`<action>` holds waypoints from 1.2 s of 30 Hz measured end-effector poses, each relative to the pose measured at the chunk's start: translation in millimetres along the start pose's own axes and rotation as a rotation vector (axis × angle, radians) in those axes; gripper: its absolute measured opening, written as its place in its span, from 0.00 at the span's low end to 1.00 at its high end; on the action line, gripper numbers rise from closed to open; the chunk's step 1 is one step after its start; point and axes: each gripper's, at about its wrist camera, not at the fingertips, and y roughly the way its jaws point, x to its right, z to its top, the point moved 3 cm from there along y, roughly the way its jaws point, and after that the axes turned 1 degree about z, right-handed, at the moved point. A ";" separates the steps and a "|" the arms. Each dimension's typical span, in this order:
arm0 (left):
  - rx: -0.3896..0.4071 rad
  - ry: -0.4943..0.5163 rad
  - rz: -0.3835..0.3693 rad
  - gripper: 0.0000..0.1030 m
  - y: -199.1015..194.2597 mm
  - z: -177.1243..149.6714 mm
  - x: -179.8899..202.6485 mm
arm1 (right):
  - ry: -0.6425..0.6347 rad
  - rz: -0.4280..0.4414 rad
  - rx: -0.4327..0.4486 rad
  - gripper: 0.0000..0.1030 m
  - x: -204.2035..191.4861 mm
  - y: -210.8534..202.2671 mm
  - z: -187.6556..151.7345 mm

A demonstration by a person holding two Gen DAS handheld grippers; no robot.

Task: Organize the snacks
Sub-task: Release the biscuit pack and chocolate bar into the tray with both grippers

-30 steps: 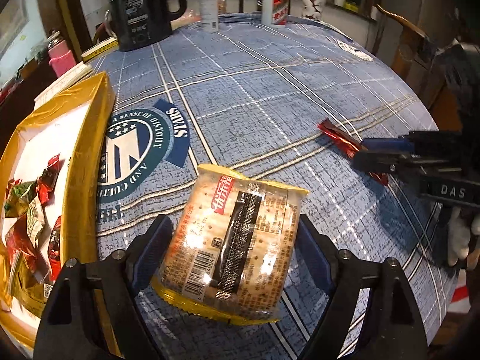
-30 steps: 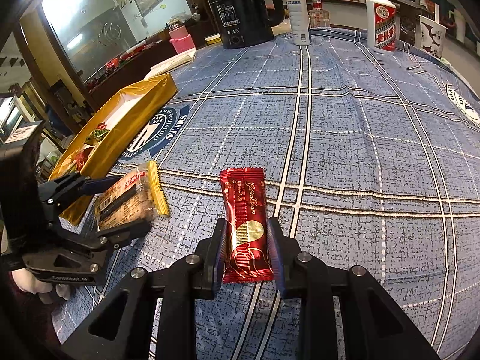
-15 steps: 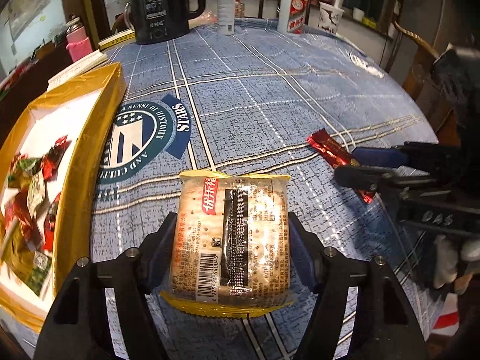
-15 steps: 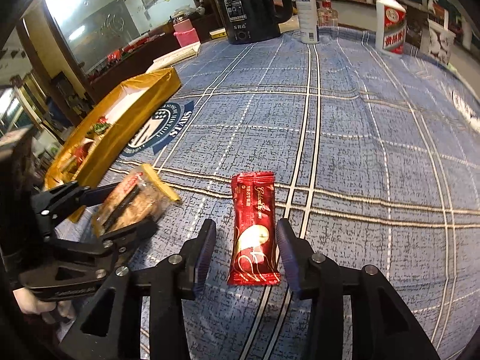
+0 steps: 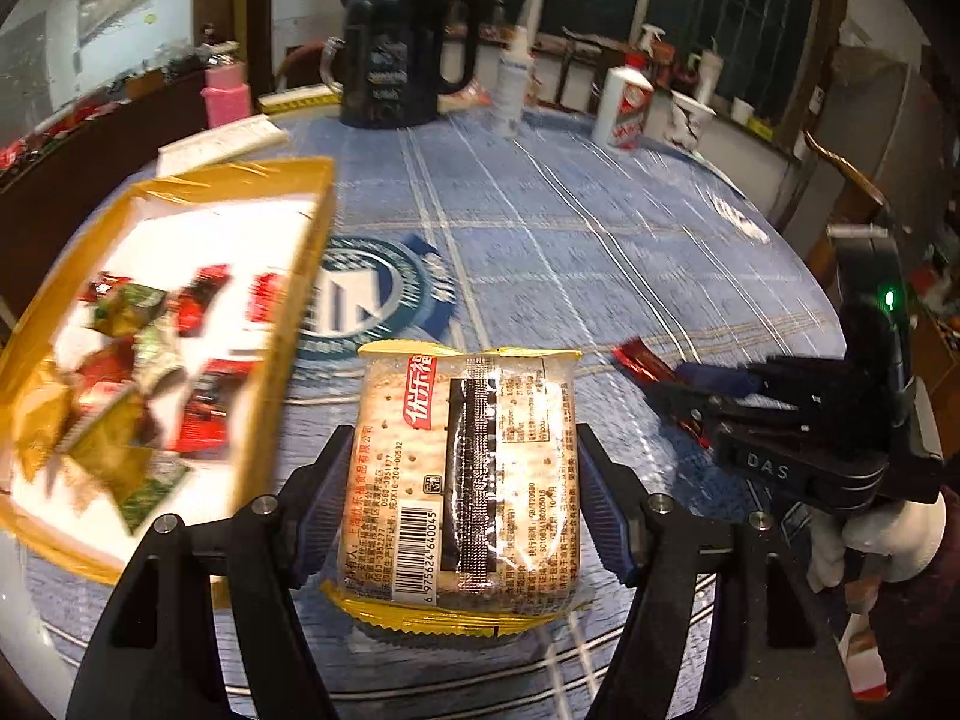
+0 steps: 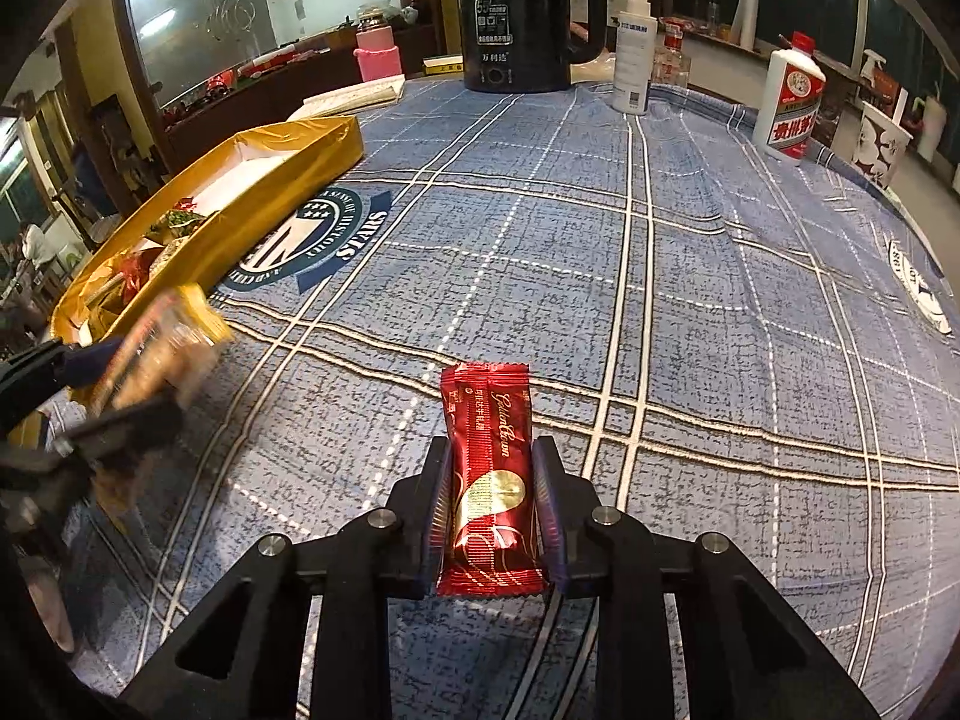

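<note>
A clear pack of crackers with yellow ends (image 5: 462, 480) is held above the blue checked tablecloth, with my left gripper (image 5: 463, 441) shut on its two long sides. It hangs beside the gold box (image 5: 288, 324), which holds several small wrapped snacks. In the right wrist view the pack (image 6: 162, 342) is a blur at the left, next to the gold box (image 6: 270, 204). A red wafer bar (image 6: 489, 438) lies on the cloth between the jaws of my right gripper (image 6: 492, 450), which are closing, and the pads touch its sides. The left wrist view shows that gripper (image 5: 678, 387) and bar (image 5: 639, 360) at the right.
At the table's far side stand a black kettle (image 6: 522, 18), a white spray bottle (image 6: 633, 54), a white liquor bottle (image 6: 792, 102), a paper cup (image 6: 879, 144) and a pink bottle (image 6: 378, 54). A wooden chair (image 5: 840, 180) stands by the right edge.
My left gripper closed on the cracker pack, lifted it and carried it left toward the gold box. The right jaws opened around the red bar, then closed on it again.
</note>
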 end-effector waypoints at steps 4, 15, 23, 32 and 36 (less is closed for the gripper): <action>0.038 -0.021 0.048 0.67 -10.7 5.8 -18.8 | 0.006 0.040 -0.004 0.26 -6.2 -2.0 4.7; 0.086 -0.074 0.127 0.67 -41.4 28.2 -96.5 | -0.078 0.133 0.042 0.26 -70.9 -21.9 43.9; 0.060 -0.194 0.156 0.67 -24.7 58.2 -175.3 | -0.134 0.213 0.065 0.27 -147.2 -8.1 98.2; -0.025 -0.332 0.087 0.67 20.3 75.7 -213.6 | -0.182 0.172 0.036 0.27 -202.8 46.9 146.0; -0.067 -0.361 0.044 0.67 42.1 79.6 -213.1 | -0.148 0.164 0.007 0.27 -202.8 75.2 156.8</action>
